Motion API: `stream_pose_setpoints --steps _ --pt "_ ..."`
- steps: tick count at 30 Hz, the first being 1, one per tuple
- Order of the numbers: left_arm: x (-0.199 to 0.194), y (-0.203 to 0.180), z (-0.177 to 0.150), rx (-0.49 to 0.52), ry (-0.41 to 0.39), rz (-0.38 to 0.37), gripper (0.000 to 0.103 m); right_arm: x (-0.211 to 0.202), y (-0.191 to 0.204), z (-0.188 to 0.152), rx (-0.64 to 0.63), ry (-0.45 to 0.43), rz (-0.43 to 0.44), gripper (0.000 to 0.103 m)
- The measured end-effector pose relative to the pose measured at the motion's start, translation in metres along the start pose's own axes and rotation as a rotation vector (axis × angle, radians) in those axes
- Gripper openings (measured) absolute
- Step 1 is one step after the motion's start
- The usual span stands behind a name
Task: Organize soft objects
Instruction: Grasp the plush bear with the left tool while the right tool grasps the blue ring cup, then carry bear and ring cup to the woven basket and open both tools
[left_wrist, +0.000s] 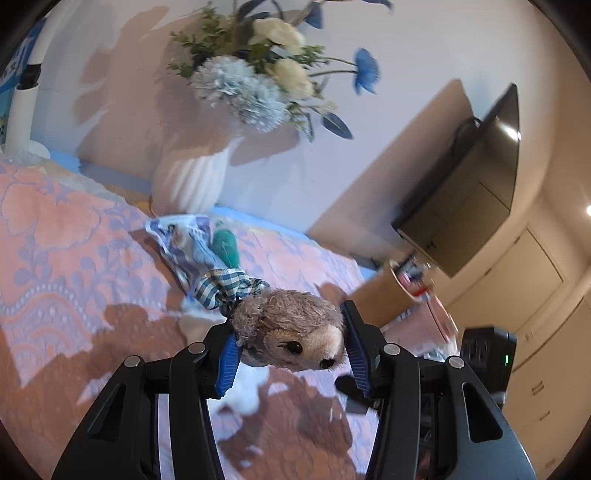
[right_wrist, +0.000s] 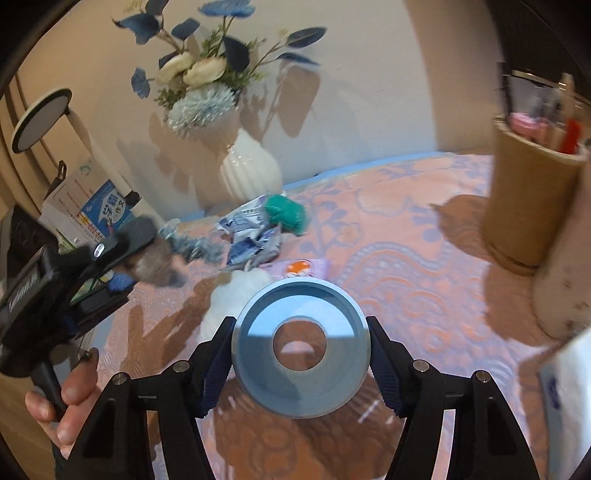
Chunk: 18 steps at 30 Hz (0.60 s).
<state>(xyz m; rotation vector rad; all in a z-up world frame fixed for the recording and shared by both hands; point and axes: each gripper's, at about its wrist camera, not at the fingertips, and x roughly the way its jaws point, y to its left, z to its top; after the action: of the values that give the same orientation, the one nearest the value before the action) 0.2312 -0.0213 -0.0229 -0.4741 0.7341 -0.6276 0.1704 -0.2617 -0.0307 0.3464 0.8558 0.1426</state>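
My left gripper (left_wrist: 291, 345) is shut on a small brown plush animal (left_wrist: 291, 334) with a checked scarf (left_wrist: 225, 286), held above the patterned cloth. In the right wrist view the left gripper (right_wrist: 110, 266) shows at the left with the plush (right_wrist: 159, 266), blurred. My right gripper (right_wrist: 301, 354) is shut on a blue ring-shaped cup (right_wrist: 301, 349) with a hole in its bottom, open side facing the camera. A green soft object (right_wrist: 286, 214) and a crumpled blue-white wrapper (right_wrist: 251, 236) lie near the vase. A white fluffy object (right_wrist: 236, 299) lies behind the cup.
A white ribbed vase (right_wrist: 249, 173) with blue and cream flowers stands at the back wall. A cardboard tube holder (right_wrist: 532, 199) with pens stands at the right. Books (right_wrist: 99, 214) and a lamp (right_wrist: 40, 118) are at the left. A small orange-and-lilac item (right_wrist: 301, 267) lies on the cloth (right_wrist: 406, 240).
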Motion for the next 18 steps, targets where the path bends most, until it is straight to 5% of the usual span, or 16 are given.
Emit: stream_pose_setpoints --steps 5,9,11,13,18 --pt "-0.007 -0.013 -0.033 0.059 0.102 0.021 0.047 -0.021 -0.01 -0.013 -0.004 0.053 -0.026 0.066" --pt "-0.006 -0.019 -0.077 0.132 0.203 0.127 0.048 -0.024 -0.008 -0.037 -0.098 0.125 -0.129 0.067" --pt "-0.007 -0.016 -0.093 0.141 0.225 0.178 0.056 -0.021 -0.009 -0.05 -0.133 0.151 -0.155 0.067" --pt "-0.007 -0.011 -0.103 0.122 0.223 0.235 0.076 -0.015 -0.012 -0.06 -0.14 0.171 -0.159 0.067" --pt "-0.011 0.004 -0.107 0.034 0.228 0.283 0.078 -0.005 -0.015 -0.075 -0.172 0.193 -0.178 0.069"
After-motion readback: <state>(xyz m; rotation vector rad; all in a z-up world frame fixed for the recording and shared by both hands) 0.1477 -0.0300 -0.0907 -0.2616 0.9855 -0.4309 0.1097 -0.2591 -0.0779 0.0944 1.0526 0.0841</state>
